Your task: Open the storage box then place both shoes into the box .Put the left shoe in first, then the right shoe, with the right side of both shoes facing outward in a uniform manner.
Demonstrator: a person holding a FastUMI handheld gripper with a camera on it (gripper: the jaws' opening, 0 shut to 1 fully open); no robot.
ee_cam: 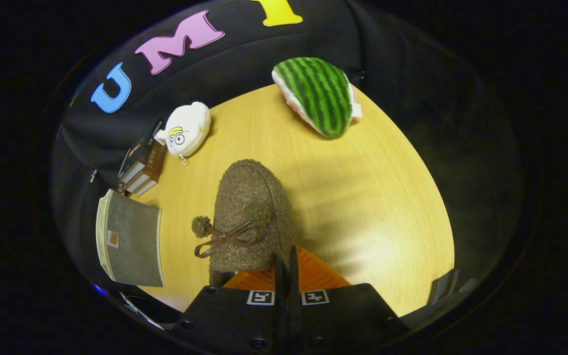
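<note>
The tongs (287, 268) are clenched, fingers nearly together, apparently pinching the heel rim of a fuzzy brown slipper (250, 217) with a ribbon bow and pompom; the exact contact is hidden. The slipper points away from the fingers, over the wooden table (372, 197). A grey storage box (131, 239) sits at the table's left edge, whether open or closed I cannot tell. No shoe appears boxed, so placement seems still ahead. Beyond lie a white plush toy (188, 129), a watermelon plush (319, 96) and stacked books (143, 165).
</note>
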